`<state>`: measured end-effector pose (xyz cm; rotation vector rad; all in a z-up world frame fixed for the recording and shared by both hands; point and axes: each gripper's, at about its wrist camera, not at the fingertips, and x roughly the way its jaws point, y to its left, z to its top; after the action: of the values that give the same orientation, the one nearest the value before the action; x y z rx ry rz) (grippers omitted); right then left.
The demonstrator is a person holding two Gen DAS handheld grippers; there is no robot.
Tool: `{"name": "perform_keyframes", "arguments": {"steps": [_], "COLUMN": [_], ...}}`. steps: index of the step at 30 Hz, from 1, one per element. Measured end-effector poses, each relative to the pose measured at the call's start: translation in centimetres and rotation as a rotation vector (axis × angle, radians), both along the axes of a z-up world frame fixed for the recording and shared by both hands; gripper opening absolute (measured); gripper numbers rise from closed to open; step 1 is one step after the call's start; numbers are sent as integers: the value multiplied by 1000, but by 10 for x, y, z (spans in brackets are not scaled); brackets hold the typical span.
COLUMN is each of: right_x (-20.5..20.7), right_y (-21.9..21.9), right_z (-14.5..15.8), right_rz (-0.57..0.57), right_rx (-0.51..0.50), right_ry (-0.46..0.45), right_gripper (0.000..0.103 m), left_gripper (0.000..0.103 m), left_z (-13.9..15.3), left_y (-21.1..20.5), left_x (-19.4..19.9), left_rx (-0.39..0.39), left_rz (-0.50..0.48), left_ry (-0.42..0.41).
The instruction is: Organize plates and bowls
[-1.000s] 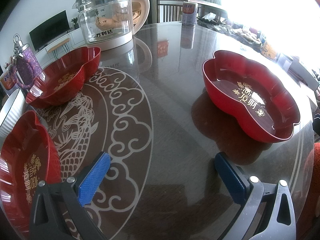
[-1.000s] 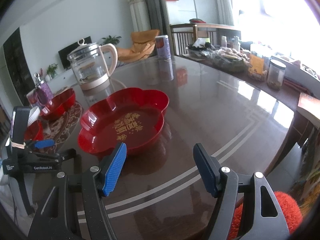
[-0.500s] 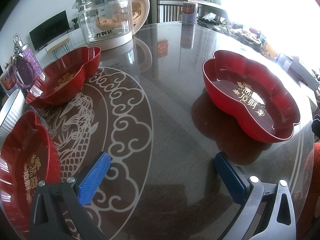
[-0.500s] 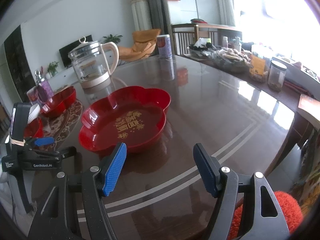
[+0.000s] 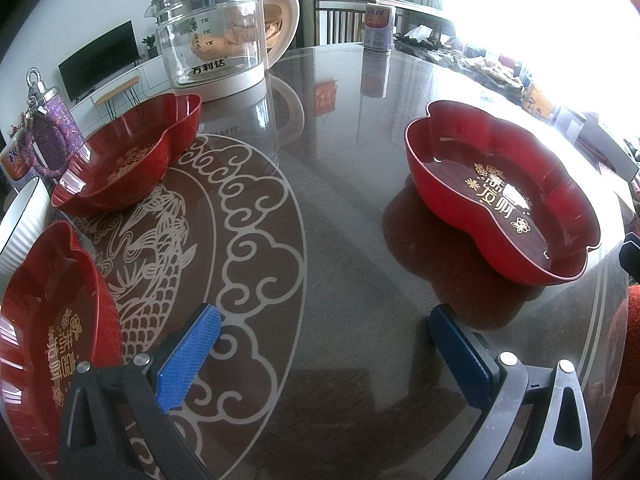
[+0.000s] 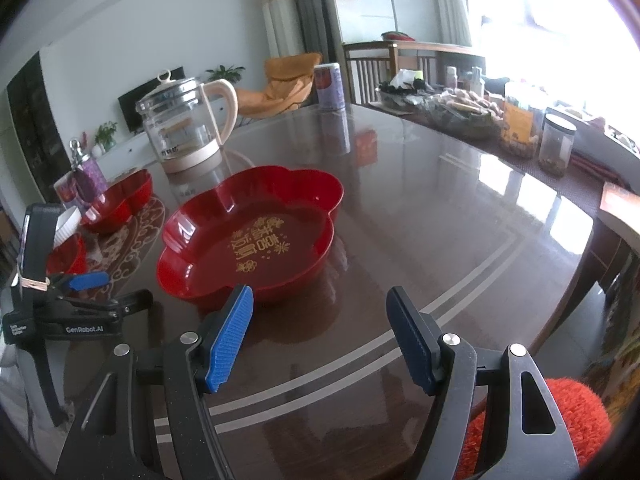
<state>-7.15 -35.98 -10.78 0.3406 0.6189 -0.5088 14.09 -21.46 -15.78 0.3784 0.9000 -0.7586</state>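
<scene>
Three red flower-shaped bowls with gold writing sit on the dark glass table. One (image 5: 504, 196) is at the right, also just ahead of my right gripper (image 6: 248, 236). A second (image 5: 124, 160) is at the back left, and a third (image 5: 44, 320) at the near left beside my left fingers. A white ribbed bowl (image 5: 20, 224) stands at the far left edge. My left gripper (image 5: 324, 344) is open and empty above the table. My right gripper (image 6: 320, 332) is open and empty, its left pad (image 6: 228, 336) near the bowl's front rim.
A glass kettle (image 5: 224, 36) stands at the back, with a can (image 5: 378, 28) farther back. A purple flask (image 5: 52, 136) is at the far left. Jars and snack packets (image 6: 520, 128) line the right side. The table edge (image 6: 592, 236) runs at the right.
The right gripper has moved closer to the red bowl, which now looms larger ahead of it. The left gripper has not moved.
</scene>
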Motion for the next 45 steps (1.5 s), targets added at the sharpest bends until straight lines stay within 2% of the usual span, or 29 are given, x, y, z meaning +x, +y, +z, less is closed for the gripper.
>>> {"name": "perform_keyframes", "arguments": {"steps": [45], "right_x": [4], "right_y": [4], "right_z": [-2], "right_rz": [14], "right_rx": [16], "right_ry": [8], "right_gripper": [73], "left_gripper": [103], "left_z": [0], "left_y": [0], "left_x": [0], "left_rx": [0], "left_rz": [1], "left_ry": [0]}}
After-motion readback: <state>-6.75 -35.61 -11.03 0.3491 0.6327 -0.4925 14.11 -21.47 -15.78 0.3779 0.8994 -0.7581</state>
